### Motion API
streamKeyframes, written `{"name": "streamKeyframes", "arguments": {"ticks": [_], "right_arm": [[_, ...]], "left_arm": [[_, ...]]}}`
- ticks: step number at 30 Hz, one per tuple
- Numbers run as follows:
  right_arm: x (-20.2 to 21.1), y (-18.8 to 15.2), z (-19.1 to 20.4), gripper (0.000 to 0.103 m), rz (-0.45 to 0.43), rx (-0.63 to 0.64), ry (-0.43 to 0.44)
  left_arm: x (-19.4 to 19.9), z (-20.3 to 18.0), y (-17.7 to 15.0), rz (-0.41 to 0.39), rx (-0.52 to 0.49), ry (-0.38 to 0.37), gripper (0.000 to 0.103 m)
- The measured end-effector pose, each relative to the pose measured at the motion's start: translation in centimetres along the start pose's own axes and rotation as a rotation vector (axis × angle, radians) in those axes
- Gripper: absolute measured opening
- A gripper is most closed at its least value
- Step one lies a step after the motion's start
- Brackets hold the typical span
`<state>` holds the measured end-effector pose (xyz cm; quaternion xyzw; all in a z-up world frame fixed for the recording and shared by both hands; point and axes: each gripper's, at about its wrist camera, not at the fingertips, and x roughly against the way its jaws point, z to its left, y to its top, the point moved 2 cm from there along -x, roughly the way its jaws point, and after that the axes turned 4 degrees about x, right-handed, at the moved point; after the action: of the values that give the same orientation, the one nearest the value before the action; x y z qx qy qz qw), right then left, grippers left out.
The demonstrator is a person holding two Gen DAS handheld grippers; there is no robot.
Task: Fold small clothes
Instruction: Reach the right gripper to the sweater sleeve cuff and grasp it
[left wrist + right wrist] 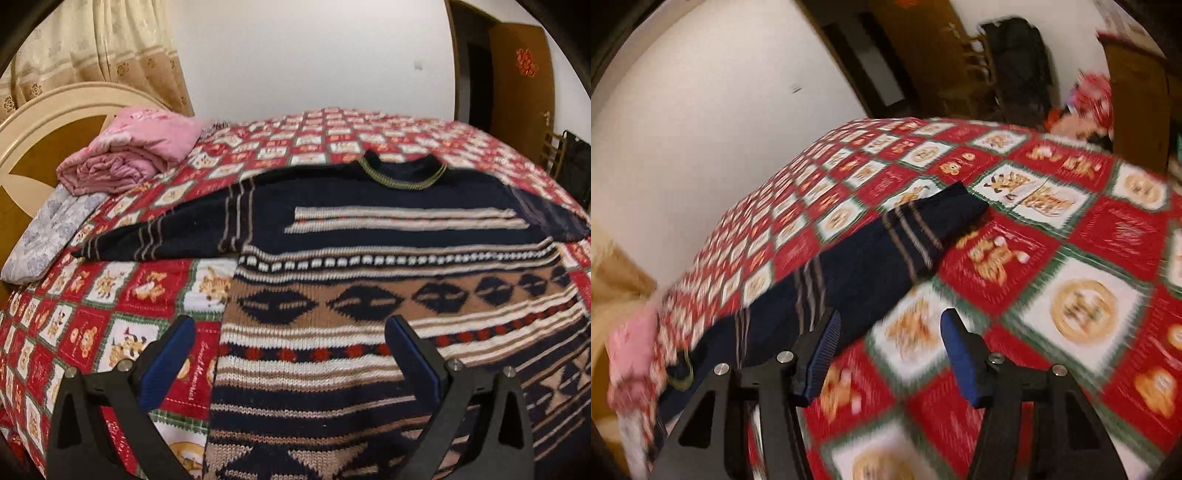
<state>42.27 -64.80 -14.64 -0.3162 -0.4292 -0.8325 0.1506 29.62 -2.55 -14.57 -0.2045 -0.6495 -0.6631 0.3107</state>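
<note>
A patterned knit sweater (388, 280), navy with tan, white and red bands, lies flat on the bed with its collar (402, 173) at the far side. Its left sleeve (162, 236) stretches out to the left. My left gripper (290, 332) is open and empty, above the sweater's lower left edge. In the blurred right wrist view the navy striped right sleeve (886, 251) stretches out over the bedspread. My right gripper (890, 325) is open and empty, just beside that sleeve.
The bed has a red, white and green checked bedspread (110, 317). A folded pink quilt (125, 155) and a grey floral pillow (51, 229) lie at the headboard (33, 122). A white wall (314, 55), a curtain and a brown door (521, 77) stand behind.
</note>
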Motion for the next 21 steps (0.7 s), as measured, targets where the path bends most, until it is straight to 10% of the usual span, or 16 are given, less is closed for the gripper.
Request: {"name": "streamKeyframes", "arguments": {"ticks": [13,16,21], "right_arm": [[-8.1,3.7,-2.9,0.046,0.006,-0.075,-0.106],[-8.9,4.4,-3.4,0.007,0.009,-0.101,-0.098],[-8.2,4.7,-0.2,0.006,-0.010,0.012,-0.087]], "left_arm": [[-1.9,-2.8,-1.0,0.049,-0.058,0.001,0.103],[-2.1,-2.8,-0.9,0.054,-0.057,-0.009,0.103],[-2.4,-2.3,-0.9,0.073,-0.024,-0.034,0.103]]}}
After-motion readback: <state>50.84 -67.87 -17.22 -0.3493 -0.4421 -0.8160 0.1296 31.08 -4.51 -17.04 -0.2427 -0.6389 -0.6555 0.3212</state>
